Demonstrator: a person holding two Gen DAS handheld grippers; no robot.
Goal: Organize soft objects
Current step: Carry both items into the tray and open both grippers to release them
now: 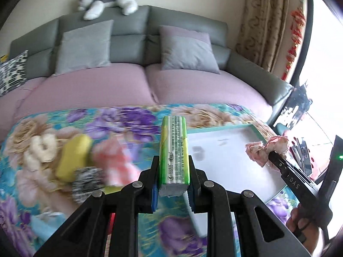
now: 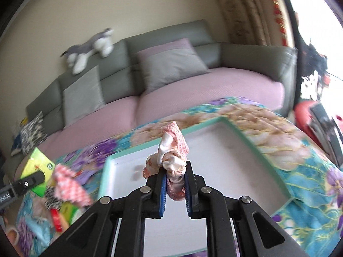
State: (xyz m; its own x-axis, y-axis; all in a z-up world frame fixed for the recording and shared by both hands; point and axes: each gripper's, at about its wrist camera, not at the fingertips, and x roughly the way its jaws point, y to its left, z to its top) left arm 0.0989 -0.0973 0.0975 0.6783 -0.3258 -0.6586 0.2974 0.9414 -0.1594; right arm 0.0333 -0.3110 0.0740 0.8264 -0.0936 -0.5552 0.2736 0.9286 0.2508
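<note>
The left gripper is clamping the green-and-white plastic-wrapped tissue packet at lower centre, while the right gripper is pinching the pink crumpled fabric scrunchie over the white tray with the teal rim at centre frame. The packet is sticking far past the pads, so it risks swivelling or slipping out short of the tray, and the squashy scrunchie could work loose. The packet's print is too small to read; "DAS" is showing on the right gripper's finger
</note>
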